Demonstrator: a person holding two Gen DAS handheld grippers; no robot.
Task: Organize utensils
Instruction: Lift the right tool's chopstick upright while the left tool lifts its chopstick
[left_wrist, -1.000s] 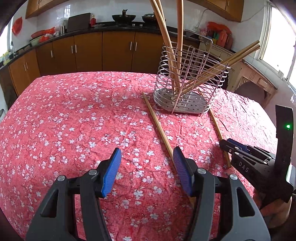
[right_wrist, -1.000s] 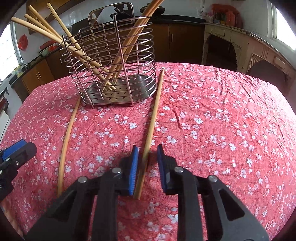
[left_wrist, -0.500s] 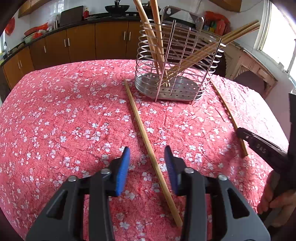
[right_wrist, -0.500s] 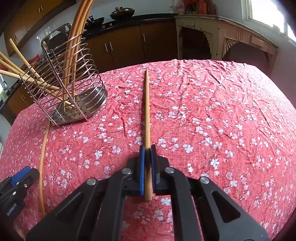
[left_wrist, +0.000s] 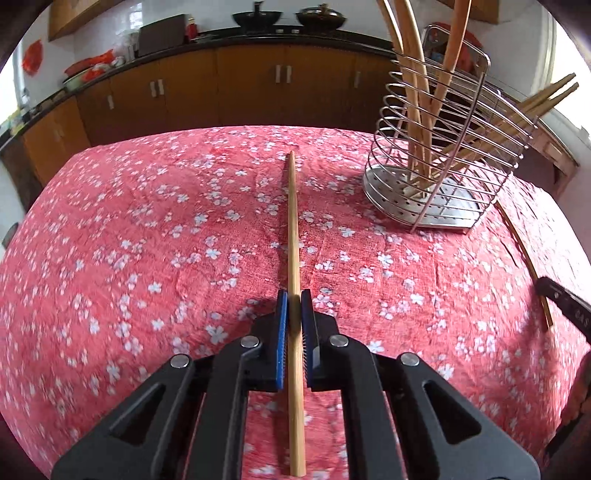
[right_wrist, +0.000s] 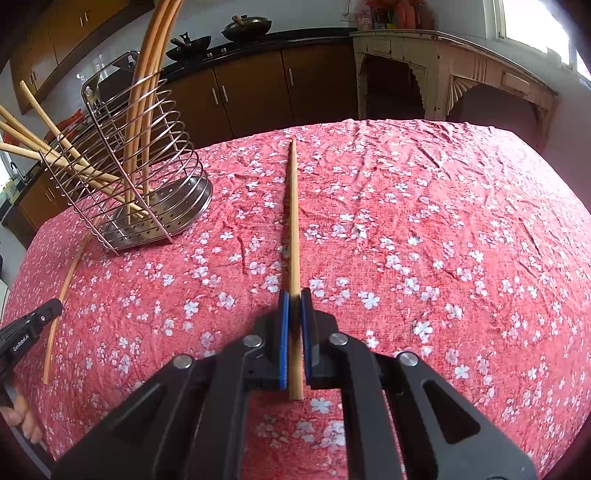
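Left tool (left_wrist: 294, 310): clamped on a long, pale bamboo chopstick (left_wrist: 293, 236) running straight ahead over the red floral counter (left_wrist: 147, 258). Right tool (right_wrist: 294, 308): clamped likewise on its chopstick (right_wrist: 293, 221). Further off: wire utensil basket (left_wrist: 443, 155), holding several matching chopsticks, leaning.

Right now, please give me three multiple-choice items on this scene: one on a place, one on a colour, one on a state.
1. In the left wrist view, the rack stands on which side of the left chopstick? A left B right C on top
2. The pads are: A blue B green C yellow
3. The right gripper is: A open B shut on nothing C shut on the right chopstick

Answers: B, the rack lies to its right; A, blue faces show; C, the jaws clamp the stick.
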